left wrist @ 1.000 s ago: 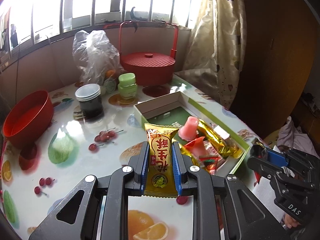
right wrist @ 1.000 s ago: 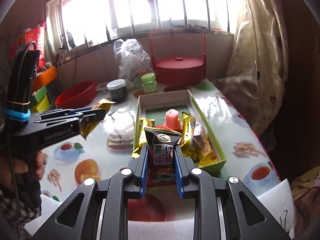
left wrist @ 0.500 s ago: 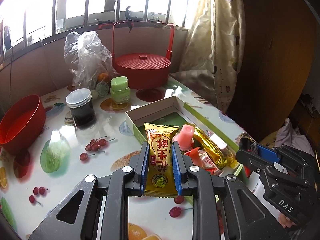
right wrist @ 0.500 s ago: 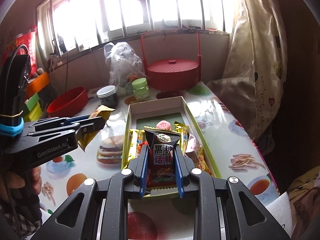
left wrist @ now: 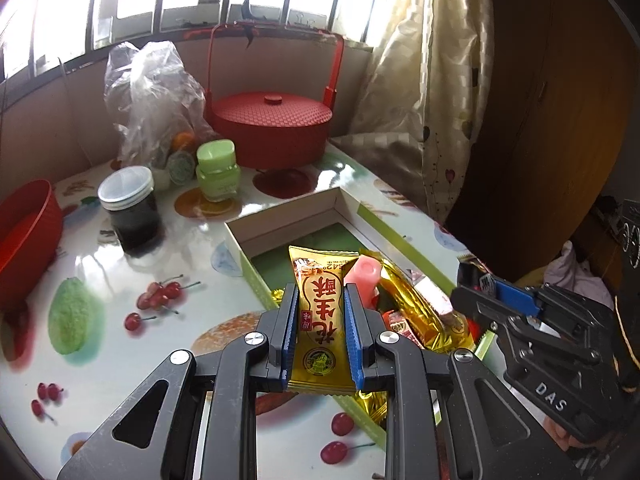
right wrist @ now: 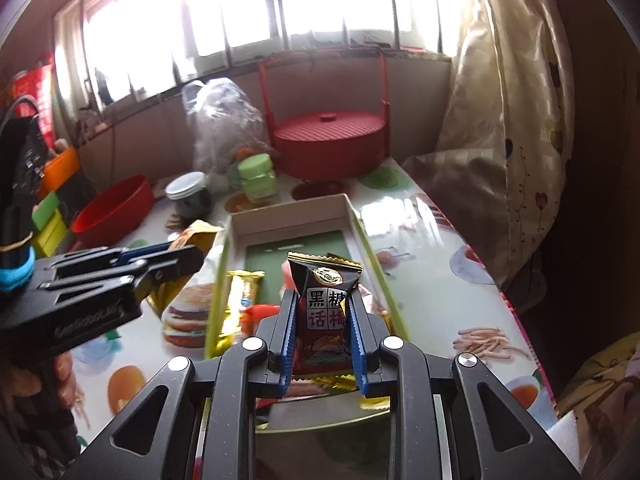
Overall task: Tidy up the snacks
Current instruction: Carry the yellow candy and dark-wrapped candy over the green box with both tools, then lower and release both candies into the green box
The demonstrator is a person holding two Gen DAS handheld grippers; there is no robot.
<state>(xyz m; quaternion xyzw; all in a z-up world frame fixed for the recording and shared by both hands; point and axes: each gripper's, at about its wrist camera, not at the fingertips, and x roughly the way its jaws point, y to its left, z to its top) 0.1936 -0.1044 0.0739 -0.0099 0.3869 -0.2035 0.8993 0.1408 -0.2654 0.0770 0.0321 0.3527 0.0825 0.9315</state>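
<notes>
Snacks were already held in both tools: the left gripper (left wrist: pixel 318 322) had its jaws pinching a yellow packet (left wrist: pixel 320 316) by its two long sides, and the right gripper (right wrist: pixel 323 326) had its jaws pinching a dark packet (right wrist: pixel 325 312) in the same way. Each packet stood upright between the blue pads, with its top edge free above them.

Under and ahead of both packets lay the open box (left wrist: pixel 298 216), a shallow tray with white inner walls and a green floor, resting on the tabletop (left wrist: pixel 120 344). Its near half was full of other snacks, among them a gold wrapper (left wrist: pixel 416 304) and a pink sweet (left wrist: pixel 366 276); its far half showed bare green floor. In the right wrist view the left gripper (right wrist: pixel 160 268) hung over the left wall of the box, just beside it.

Further out stood a dark jar (left wrist: pixel 130 210), a green jar (left wrist: pixel 218 170), a red bowl (left wrist: pixel 24 232), a red basket with lid (left wrist: pixel 272 128) and a clear bag (left wrist: pixel 152 92), all well apart from the box.

I judge that the step in hand was the carrying of two packets to the box. The next move probably called for lowering each packet over a free place, perhaps the empty far half, and only then spreading the jaws, so that no packet fell onto the rim or outside.
</notes>
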